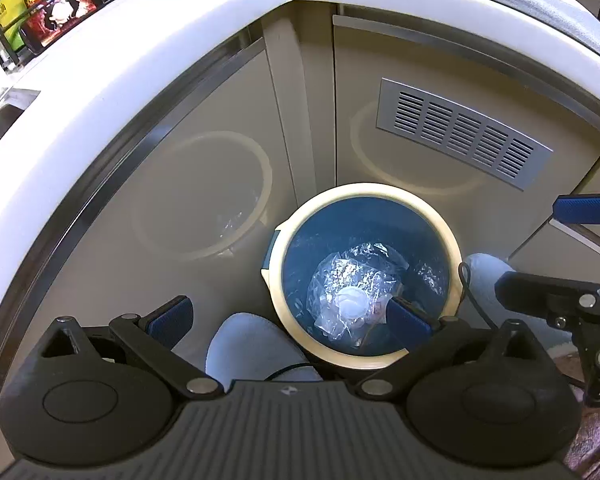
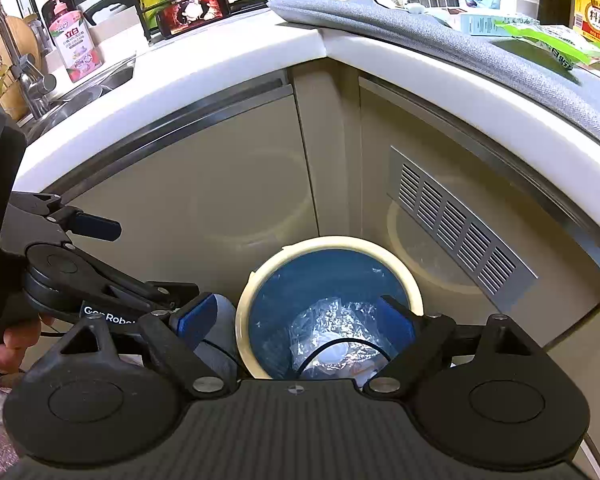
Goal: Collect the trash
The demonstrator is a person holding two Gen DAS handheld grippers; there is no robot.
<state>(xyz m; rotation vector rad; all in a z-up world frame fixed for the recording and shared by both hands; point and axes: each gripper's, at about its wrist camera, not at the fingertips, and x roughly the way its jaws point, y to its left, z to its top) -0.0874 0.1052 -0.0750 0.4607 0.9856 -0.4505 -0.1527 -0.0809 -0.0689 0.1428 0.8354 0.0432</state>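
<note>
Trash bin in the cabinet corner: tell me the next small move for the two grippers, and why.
Probably lift both grippers away toward the countertop. The clear plastic wrap already lies inside the trash bin, and the left gripper and right gripper both stand open with nothing held. More litter, such as the green packet, remains on the counter.

Left gripper (image 1: 290, 320) hangs wide open over the bin (image 1: 452, 240) in the cabinet corner, nothing between the jaws. Crinkled clear plastic (image 1: 348, 280) with a white lid (image 1: 352, 304) sits inside.
</note>
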